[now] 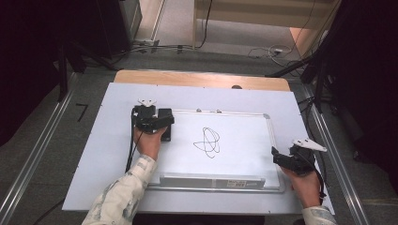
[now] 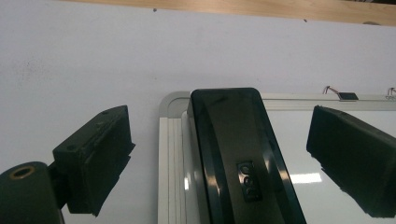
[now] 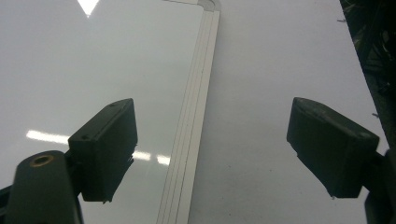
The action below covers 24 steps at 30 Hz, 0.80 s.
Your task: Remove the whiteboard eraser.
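left gripper [image 2: 219,154] wide open around eraser [image 2: 243,158], its near end cut off | right gripper [image 3: 210,154] open, empty, over whiteboard [image 1: 244,136] right frame

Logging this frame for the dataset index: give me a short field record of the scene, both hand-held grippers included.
surface: white sheet over a wooden table
board: whiteboard lying flat, silver frame
marking: black scribble near the board's middle
eraser: black eraser lying on the board's left edge
left hand-held gripper: open, jaws either side of the eraser, not closed on it
right hand-held gripper: open, holding nothing, jaws straddling the board's right frame edge
likely next move: left closes on the eraser, probably to wipe the scribble
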Tool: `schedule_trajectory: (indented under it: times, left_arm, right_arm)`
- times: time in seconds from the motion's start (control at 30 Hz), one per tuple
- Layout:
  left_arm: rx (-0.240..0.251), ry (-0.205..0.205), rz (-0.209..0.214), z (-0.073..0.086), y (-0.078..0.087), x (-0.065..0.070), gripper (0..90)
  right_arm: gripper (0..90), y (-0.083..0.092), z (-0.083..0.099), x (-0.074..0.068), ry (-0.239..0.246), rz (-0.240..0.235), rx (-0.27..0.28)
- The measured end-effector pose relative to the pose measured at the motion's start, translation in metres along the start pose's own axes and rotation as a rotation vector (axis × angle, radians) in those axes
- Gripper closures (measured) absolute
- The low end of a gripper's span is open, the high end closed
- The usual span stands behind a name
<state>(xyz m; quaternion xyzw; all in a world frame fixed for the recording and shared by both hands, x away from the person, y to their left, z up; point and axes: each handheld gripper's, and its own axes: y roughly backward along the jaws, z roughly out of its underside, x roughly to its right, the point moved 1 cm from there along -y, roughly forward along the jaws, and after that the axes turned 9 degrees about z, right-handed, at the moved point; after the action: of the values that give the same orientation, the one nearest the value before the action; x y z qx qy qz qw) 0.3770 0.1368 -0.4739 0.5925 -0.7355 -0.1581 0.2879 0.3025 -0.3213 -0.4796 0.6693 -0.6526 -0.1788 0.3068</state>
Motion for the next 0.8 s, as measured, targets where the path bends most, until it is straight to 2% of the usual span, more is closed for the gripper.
schedule_trajectory:
  times: [0.4,0.8]
  left_arm:
    - [-0.003,0.009,-0.025,-0.005,-0.012,0.002,7.3]
    - [-0.027,0.011,-0.061,-0.002,-0.027,0.0,9.2]
  right_arm:
    - [14.9,0.0,0.0,0.0,0.002,-0.001,0.001]
    - [14.9,0.0,0.0,0.0,0.002,-0.001,0.0]
